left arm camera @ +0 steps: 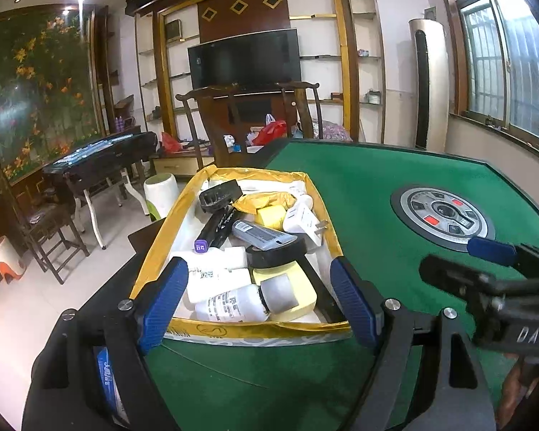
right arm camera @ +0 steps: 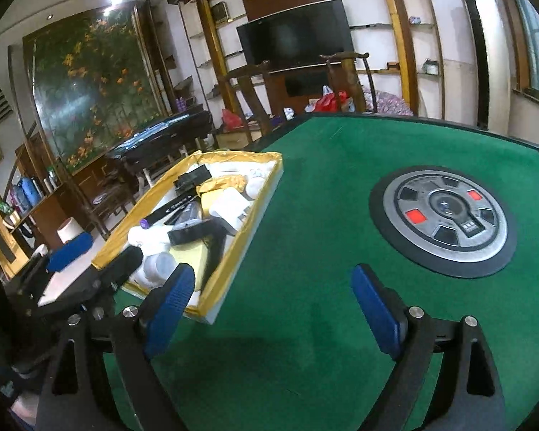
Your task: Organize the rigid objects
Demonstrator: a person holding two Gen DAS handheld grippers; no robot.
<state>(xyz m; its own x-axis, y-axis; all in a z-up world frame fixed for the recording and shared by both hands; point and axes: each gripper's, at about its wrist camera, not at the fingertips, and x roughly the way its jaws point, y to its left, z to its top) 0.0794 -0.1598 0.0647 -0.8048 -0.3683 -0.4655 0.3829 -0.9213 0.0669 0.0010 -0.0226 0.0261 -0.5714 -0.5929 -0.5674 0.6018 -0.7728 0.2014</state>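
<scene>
- while i hold both tools over the green table [left arm camera: 359, 186], my left gripper [left arm camera: 260, 301] hovers at the near end of the yellow-lined box [left arm camera: 255, 328], fingers spread wide with nothing between them.
- my right gripper [right arm camera: 273, 309] hangs over bare felt, just right of the box [right arm camera: 233, 251], its jaws also wide apart and holding nothing.
- the box sits at the table's left edge, crowded with small rigid items.
- nearest the left tool lies a white bottle [left arm camera: 230, 303] on its side, its grey cap [left arm camera: 278, 292] resting against a pale yellow block [left arm camera: 300, 287].
- behind them i see a roll of black tape [left arm camera: 275, 255], a grey tube [left arm camera: 260, 235], a white plug adapter [left arm camera: 305, 224] and a black marker [left arm camera: 217, 226].
- a purple-capped item [left arm camera: 200, 246] is there too, possibly a second pen; the fisheye blur leaves me unsure.
- the round control hub [right arm camera: 445, 222] sits mid-table, well apart from the box.
</scene>
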